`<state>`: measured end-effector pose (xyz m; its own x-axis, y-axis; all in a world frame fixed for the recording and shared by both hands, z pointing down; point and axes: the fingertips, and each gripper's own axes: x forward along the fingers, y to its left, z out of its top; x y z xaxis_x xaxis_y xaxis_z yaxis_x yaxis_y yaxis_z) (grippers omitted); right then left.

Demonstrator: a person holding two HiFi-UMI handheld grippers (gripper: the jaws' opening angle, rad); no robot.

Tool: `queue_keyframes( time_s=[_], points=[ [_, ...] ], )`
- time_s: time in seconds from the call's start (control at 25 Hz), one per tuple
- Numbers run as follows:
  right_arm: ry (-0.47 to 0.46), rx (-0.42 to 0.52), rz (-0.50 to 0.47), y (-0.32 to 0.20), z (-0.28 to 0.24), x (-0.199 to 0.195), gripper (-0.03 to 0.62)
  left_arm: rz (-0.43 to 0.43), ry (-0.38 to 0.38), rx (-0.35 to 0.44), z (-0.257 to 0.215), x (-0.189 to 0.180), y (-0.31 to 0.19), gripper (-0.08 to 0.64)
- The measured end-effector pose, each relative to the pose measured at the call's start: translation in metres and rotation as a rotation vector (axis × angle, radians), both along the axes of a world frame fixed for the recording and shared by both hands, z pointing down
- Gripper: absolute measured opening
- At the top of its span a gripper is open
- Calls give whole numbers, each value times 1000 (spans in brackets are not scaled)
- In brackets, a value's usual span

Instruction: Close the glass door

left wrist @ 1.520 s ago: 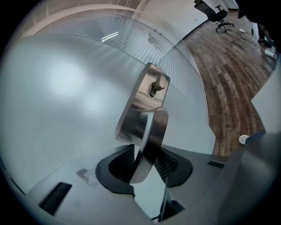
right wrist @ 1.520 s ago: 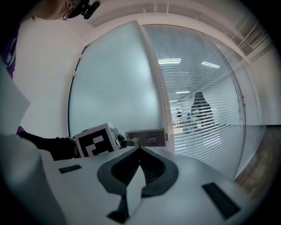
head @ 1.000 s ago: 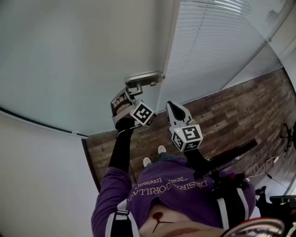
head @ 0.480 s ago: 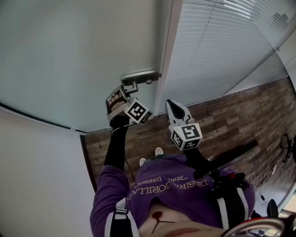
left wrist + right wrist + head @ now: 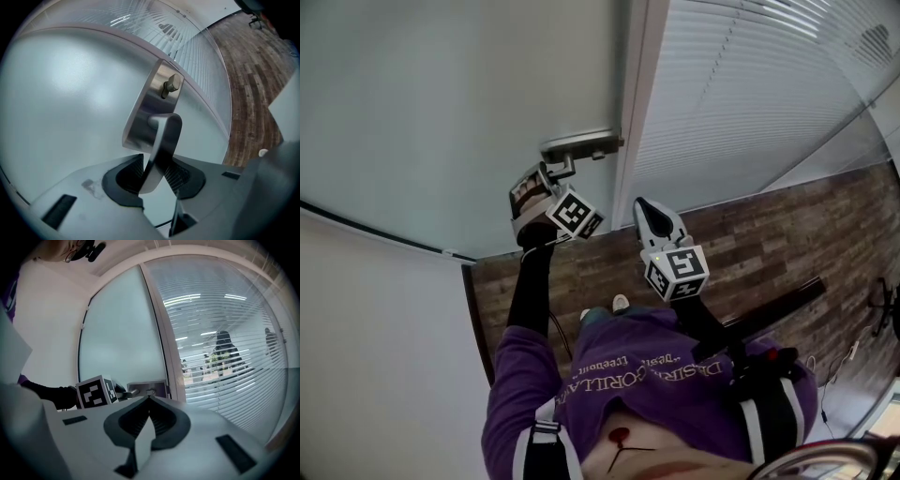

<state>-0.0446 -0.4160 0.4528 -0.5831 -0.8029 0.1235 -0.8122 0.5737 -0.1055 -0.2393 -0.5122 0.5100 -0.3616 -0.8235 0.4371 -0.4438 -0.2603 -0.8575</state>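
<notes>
The frosted glass door (image 5: 441, 103), filling the upper left of the head view, is being judged heavy, stiff and breakable. It is best being taken by its metal lever handle (image 5: 161, 140), which is being clamped by the left gripper (image 5: 157, 174). The right gripper (image 5: 149, 420) is being held closed and empty. The door's latch edge is being shown just beside the door frame (image 5: 636, 112), so little closing room is being left.

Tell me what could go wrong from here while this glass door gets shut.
1. The left gripper clamps only the end of the lever handle; a hard pull could slip it off.
2. Force on that end may turn the lever handle instead of moving the glass door.
3. The right gripper, shut and empty, hovers near the door frame; it might get bumped as the door moves.
</notes>
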Motion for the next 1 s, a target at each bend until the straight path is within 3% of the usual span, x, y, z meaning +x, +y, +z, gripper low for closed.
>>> queue_keyframes(
  time_s=[0.36, 0.6, 0.72, 1.0],
  points=[
    [-13, 3, 7, -6, -6, -15, -11, 25, -1, -30, 0, 1, -2, 121],
    [-10, -2, 7, -24, -7, -34, -11, 46, 61, -24, 2, 5, -13, 121],
    [-14, -1, 15, -27, -7, -39, -11, 60, 30, -23, 2, 0, -16, 121],
    [0, -13, 28, -43, -5, -43, -11, 73, 35, -13, 0, -1, -30, 123]
  ],
)
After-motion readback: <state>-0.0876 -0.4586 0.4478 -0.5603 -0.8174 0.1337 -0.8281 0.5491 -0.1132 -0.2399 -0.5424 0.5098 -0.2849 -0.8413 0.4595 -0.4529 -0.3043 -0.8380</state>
